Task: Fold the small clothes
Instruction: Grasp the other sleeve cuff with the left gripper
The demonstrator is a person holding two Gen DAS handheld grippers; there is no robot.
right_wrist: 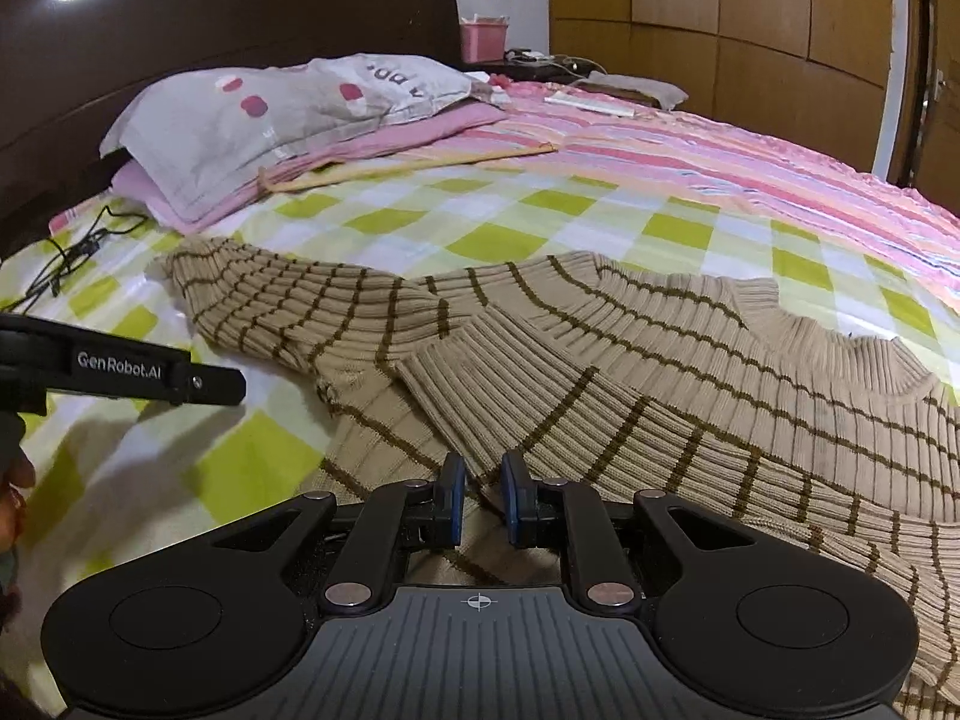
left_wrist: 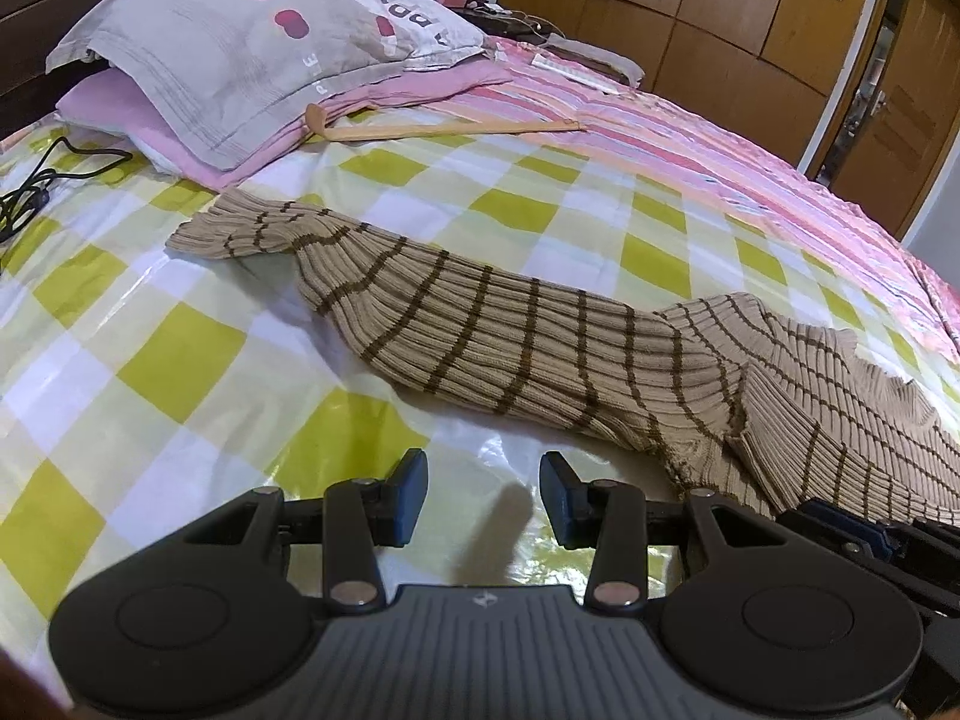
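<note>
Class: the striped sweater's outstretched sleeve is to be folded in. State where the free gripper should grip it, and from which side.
Grip the cuff, the sleeve's loose far end, coming from the bare sheet beside it. It lies flat and narrow, so lifting it swings the whole sleeve over the body.

Left gripper (left_wrist: 483, 495) agape, right gripper (right_wrist: 482, 495) narrowed.

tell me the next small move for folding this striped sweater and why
Probably close the right hand-held gripper on the sweater fabric bunched between its fingers: they sit over the near edge with a small gap left. The left hand-held gripper is open over bare checked sheet, holding nothing, and one sleeve lies stretched out, unfolded.
</note>
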